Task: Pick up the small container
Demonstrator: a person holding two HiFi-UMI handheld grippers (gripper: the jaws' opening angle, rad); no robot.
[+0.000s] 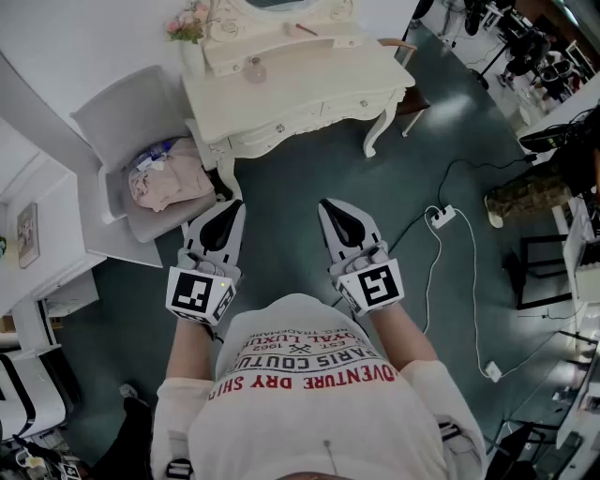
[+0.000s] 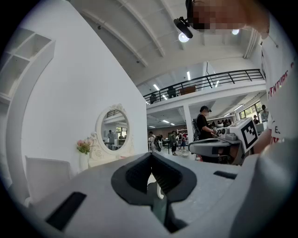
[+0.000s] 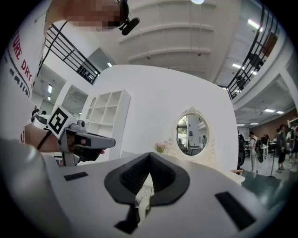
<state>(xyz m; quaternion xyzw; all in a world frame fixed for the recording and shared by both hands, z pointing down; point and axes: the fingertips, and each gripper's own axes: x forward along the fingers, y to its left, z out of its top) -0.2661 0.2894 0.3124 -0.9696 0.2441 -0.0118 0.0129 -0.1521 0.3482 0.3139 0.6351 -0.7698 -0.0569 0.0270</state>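
Observation:
A small round container (image 1: 255,68) stands on the cream dressing table (image 1: 309,89), in front of its oval mirror (image 2: 114,130). I hold both grippers at waist height over the floor, well short of the table, and they point toward it. The left gripper (image 1: 228,208) is shut with nothing between its jaws, and its closed tips (image 2: 151,158) show in its own view. The right gripper (image 1: 330,206) is shut and empty as well, its tips (image 3: 149,158) meeting in a point. Neither gripper touches anything. In both gripper views the jaws hide the container.
A grey chair (image 1: 108,122) with folded clothes (image 1: 169,180) stands left of the table, next to white shelving (image 1: 37,244). Pink flowers (image 1: 187,23) sit at the table's left end. A power strip with a white cable (image 1: 442,217) lies on the floor to the right. People stand far behind.

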